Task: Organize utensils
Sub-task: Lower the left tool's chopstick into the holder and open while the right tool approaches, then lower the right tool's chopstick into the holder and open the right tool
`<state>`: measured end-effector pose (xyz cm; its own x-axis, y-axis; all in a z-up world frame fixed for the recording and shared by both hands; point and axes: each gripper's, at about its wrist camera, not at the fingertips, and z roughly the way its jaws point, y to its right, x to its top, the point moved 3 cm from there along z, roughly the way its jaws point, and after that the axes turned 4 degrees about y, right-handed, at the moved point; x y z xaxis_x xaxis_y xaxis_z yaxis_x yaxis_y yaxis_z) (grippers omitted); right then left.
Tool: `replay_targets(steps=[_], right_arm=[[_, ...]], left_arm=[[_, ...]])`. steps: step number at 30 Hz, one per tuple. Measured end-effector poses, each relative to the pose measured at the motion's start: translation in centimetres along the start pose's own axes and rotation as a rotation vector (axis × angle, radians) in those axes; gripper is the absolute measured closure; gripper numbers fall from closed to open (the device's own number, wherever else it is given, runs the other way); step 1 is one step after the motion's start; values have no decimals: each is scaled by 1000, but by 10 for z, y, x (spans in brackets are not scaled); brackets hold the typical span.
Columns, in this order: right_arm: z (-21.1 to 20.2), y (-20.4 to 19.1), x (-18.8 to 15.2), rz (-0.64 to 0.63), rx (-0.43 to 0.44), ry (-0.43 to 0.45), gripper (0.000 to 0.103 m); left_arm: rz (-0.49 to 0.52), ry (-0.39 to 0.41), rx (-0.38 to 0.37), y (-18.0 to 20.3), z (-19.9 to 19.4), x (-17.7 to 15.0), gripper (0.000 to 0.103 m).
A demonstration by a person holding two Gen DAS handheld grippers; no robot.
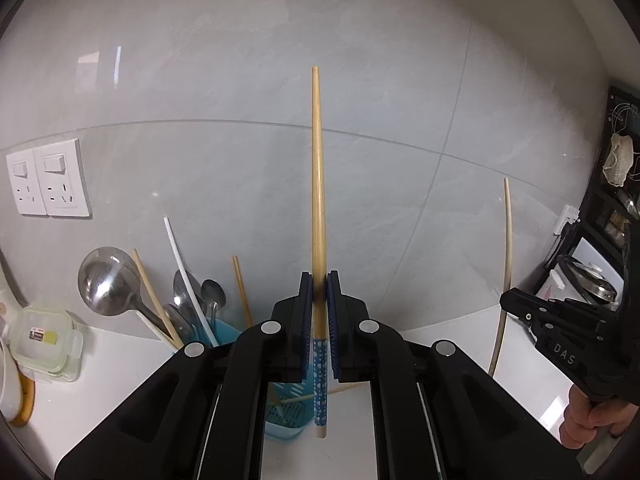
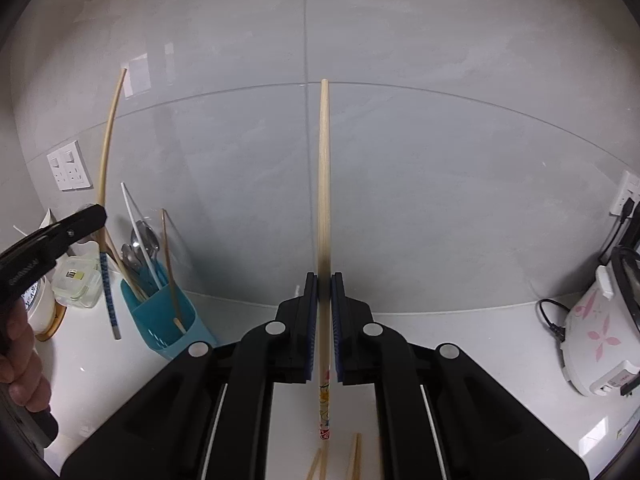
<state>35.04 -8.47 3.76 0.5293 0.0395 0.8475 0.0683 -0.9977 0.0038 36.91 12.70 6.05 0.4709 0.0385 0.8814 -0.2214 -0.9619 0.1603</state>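
The left gripper (image 1: pixel 319 280) clamps a slim, tapered bamboo chopstick with a blue dotted handle (image 1: pixel 319 184), upright above the glossy white countertop (image 1: pixel 352 420). The right gripper (image 2: pixel 325 280) pinches a pale chopstick with a cartoon-printed handle (image 2: pixel 324 184). The teal slotted plastic holder (image 2: pixel 160 320), near the countertop's back edge, carries steel spoons (image 2: pixel 140 248).

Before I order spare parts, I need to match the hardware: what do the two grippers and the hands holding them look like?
Both are matte black plastic. The left gripper and right gripper each have angular bodies, round silver pins and flat fingers lined with dark blue ribbed pads. White lettering marks the side of the right one. A bare hand, no glove or sleeve showing, grips the left handle.
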Motion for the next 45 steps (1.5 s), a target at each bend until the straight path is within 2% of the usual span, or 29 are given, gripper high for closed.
replay_targets(steps=[9, 20, 25, 27, 35, 37, 39, 45], right_arm=[[20, -12, -1, -13, 22, -8, 97], [45, -26, 1, -18, 55, -24, 97], [52, -32, 5, -16, 71, -22, 97], [52, -32, 8, -15, 77, -17, 97], [45, -43, 25, -10, 120, 23, 97], [43, -49, 31, -5, 134, 40, 97], [40, -56, 37, 2, 150, 59, 97], [27, -81, 57, 24, 226, 138, 97]], left_arm=[[-12, -7, 16, -15, 22, -14, 96], [-41, -93, 60, -38, 50, -30, 93], [-43, -138, 89, -44, 49, -38, 78], [-57, -142, 97, -47, 44, -39, 65], [-99, -199, 156, -58, 16, -39, 29], [-107, -206, 168, -61, 9, -39, 26], [-112, -220, 193, -66, 3, -38, 18], [-119, -235, 261, -79, -18, -43, 8]])
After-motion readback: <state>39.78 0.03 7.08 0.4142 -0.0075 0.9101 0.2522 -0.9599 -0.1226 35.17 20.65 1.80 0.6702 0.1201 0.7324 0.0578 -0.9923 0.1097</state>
